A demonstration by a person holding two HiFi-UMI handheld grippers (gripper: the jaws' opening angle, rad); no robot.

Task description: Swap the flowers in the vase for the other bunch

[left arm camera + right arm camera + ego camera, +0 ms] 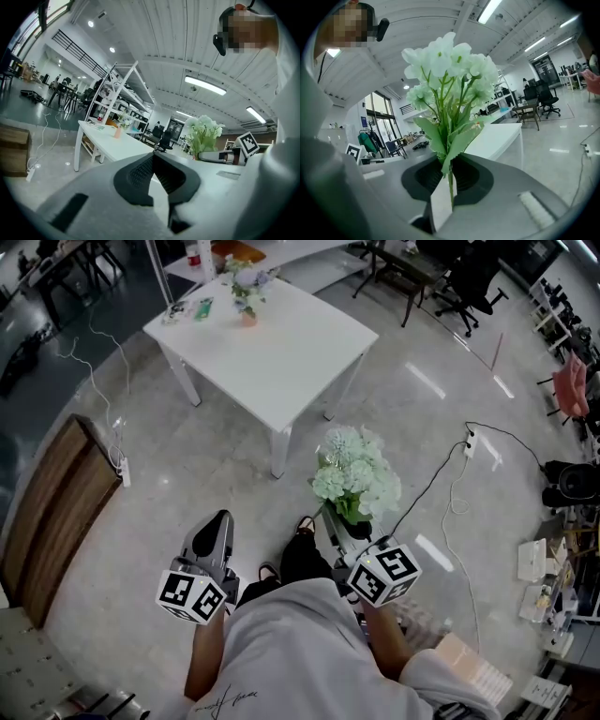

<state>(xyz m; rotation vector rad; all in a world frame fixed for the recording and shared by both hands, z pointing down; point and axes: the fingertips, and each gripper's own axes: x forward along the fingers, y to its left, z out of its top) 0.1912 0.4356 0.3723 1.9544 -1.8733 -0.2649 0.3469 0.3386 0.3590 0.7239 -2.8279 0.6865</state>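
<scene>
My right gripper (447,177) pinches one white bunch (449,70), well short of the table (281,367); my left gripper (153,163) is pressed together, empty. One vase (247,319) on it holds the second bunch (246,285)

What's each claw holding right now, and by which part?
Right claw holds the white flower bunch by its stems, below the leaves. Left claw is shut with nothing in it.
</scene>
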